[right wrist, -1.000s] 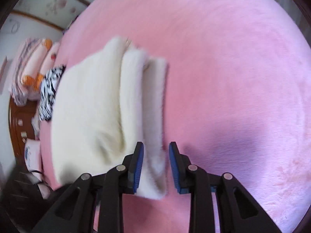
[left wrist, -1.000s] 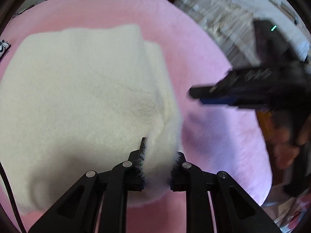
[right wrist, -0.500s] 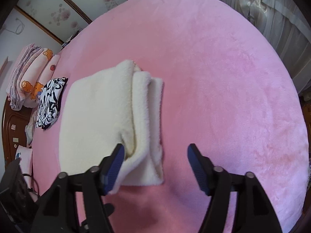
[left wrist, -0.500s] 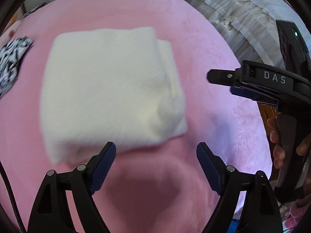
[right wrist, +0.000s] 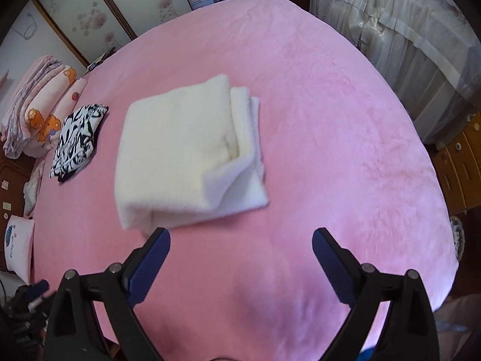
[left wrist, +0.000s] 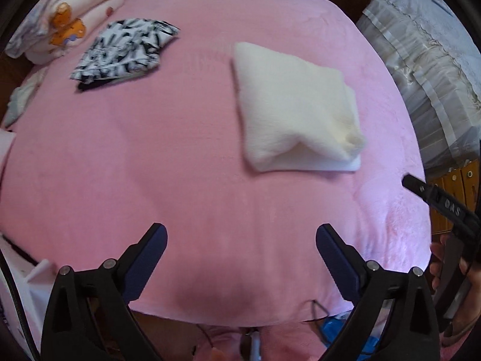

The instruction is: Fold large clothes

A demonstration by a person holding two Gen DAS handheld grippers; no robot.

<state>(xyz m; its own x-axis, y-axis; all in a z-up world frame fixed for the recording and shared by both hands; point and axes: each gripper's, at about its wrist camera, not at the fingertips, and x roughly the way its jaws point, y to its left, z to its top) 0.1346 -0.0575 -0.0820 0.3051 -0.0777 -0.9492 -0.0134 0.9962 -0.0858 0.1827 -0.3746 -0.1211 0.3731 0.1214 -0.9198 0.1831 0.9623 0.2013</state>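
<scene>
A cream fleece garment (left wrist: 296,114) lies folded into a thick square on the pink bed (left wrist: 150,150); it also shows in the right wrist view (right wrist: 186,162), with its layered edges facing right. My left gripper (left wrist: 240,240) is open and empty, held back over the bed's near edge, well short of the garment. My right gripper (right wrist: 240,243) is open and empty, just in front of the garment's near edge. The right gripper's body shows at the right edge of the left wrist view (left wrist: 442,204).
A folded black-and-white patterned garment (left wrist: 126,48) lies at the bed's far left, also in the right wrist view (right wrist: 79,138). Stacked bear-print bedding (left wrist: 66,15) sits beyond it. White curtains (right wrist: 405,30) and a wooden drawer unit (right wrist: 463,156) stand to the right.
Both grippers let go of the cream garment, opened wide and pulled back toward the bed's near edge. The folded garment stays on the bed.
</scene>
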